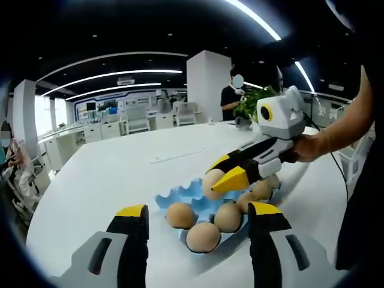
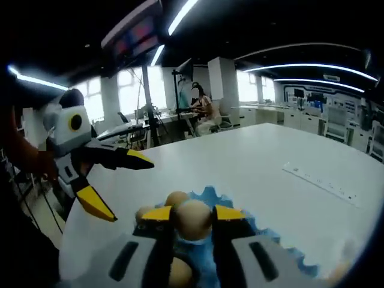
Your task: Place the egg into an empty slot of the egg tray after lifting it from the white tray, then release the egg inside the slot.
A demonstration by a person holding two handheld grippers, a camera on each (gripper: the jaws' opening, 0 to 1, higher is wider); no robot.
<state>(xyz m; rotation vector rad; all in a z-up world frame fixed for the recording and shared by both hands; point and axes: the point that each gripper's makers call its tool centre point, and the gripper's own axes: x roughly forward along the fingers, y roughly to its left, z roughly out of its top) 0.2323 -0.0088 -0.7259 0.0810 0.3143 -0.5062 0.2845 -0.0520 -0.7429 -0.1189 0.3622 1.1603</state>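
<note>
Right gripper [image 2: 193, 217]: jaws clenched on egg [image 2: 193, 219], held just above blue egg tray [image 2: 264, 240] on white table [image 2: 270, 162]. Seen likewise from left gripper view, egg [image 1: 213, 182] over tray [image 1: 180, 197] far side. Left gripper [image 1: 198, 219]: jaws released, wide apart, nothing between, near tray front. Several eggs [image 1: 180, 215] seated in slots.

Egg tray [image 2: 207, 198] mostly hidden behind right gripper [image 2: 193, 217]; far slots unclear.
</note>
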